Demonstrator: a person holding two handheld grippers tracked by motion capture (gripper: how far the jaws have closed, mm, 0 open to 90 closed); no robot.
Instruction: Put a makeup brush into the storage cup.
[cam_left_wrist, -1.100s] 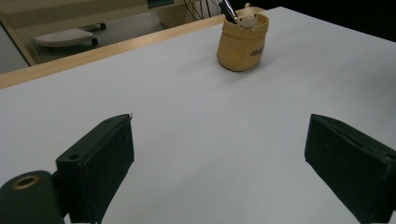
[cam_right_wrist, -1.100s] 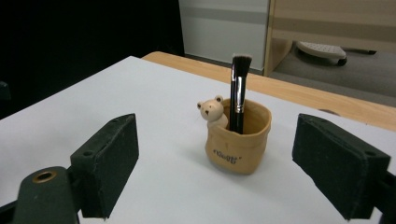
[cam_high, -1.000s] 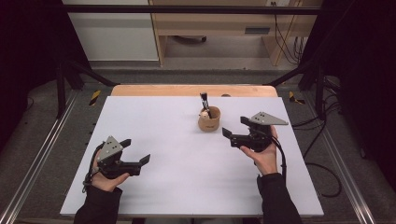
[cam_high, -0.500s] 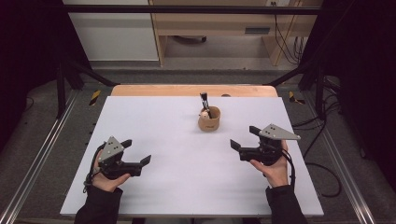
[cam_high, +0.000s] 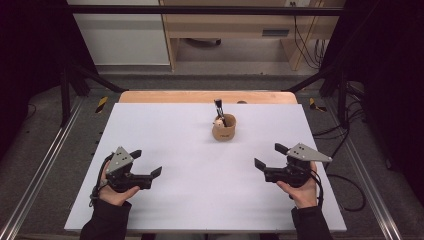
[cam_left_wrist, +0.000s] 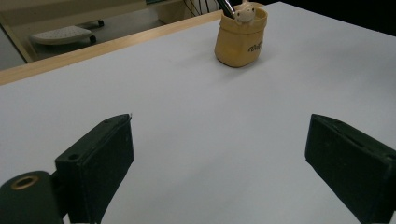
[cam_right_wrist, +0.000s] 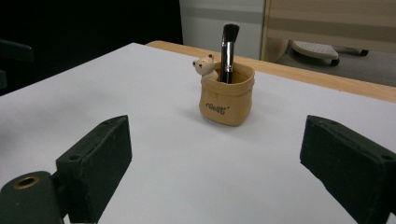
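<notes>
I see the left gripper (cam_high: 147, 162) low over the near left of the white table (cam_high: 190, 195), jaws spread wide with nothing between them. My right gripper (cam_high: 267, 156) sits over the near right, jaws equally wide and empty. Between them and farther back stands a small tan sack-shaped holder (cam_right_wrist: 227, 94), upright, with a little bear figure (cam_right_wrist: 204, 66) at its rim and a makeup brush (cam_right_wrist: 228, 51) standing in it, bristles up, well apart from both grippers.
</notes>
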